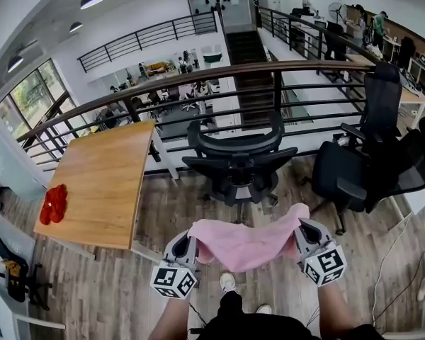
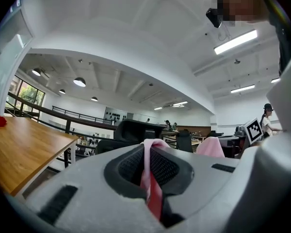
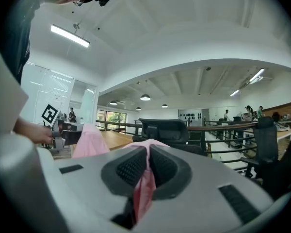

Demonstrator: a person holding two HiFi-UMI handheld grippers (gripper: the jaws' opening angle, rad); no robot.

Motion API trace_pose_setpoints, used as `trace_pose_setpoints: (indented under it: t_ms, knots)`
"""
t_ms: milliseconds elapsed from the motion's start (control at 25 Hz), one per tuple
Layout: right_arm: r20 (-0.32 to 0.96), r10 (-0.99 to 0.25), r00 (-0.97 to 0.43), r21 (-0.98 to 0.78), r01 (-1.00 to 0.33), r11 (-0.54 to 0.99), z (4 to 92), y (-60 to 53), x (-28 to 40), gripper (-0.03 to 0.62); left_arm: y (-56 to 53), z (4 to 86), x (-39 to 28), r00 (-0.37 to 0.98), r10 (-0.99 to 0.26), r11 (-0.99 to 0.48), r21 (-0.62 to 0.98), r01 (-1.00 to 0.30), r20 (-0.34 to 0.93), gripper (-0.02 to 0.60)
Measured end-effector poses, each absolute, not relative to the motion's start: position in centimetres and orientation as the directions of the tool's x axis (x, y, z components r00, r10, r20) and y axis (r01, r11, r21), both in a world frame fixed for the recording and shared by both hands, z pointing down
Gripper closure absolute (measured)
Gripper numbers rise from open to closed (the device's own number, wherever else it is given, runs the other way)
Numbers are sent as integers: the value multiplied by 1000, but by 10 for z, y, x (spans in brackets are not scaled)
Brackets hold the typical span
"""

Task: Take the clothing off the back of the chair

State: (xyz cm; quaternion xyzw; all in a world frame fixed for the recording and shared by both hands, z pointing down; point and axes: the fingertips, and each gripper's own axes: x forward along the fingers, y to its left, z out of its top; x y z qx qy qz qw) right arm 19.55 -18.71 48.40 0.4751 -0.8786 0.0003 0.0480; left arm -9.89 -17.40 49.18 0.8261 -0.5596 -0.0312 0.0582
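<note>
Between the jaws of left gripper (image 1: 192, 244) and right gripper (image 1: 298, 236): pink cloth (image 1: 248, 246), one corner pinched tight in each pair, sagging across the gap, clear of chair (image 1: 238, 163). Seems light, soft, limp, a bit slippery; best held deep between pads (image 3: 131, 169), at a bunched edge.

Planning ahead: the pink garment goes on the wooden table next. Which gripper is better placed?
Likely left: the left gripper, shut on the pink garment, is on the wooden table's side; the right gripper holds the far end.
</note>
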Motion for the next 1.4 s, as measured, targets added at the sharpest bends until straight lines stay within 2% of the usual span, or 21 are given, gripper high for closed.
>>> trace_pose_setpoints:
  t_ms: [440, 1400]
  knots:
    - [113, -838, -533, -7, -844, 536, 520, -163, 213, 578, -143, 533, -77, 366, -927, -355, 123, -927, 81, 558]
    - [92, -797, -597, 32, -798, 602, 518, -138, 202, 580, -112, 532, -72, 331, -941, -323, 107, -940, 72, 558]
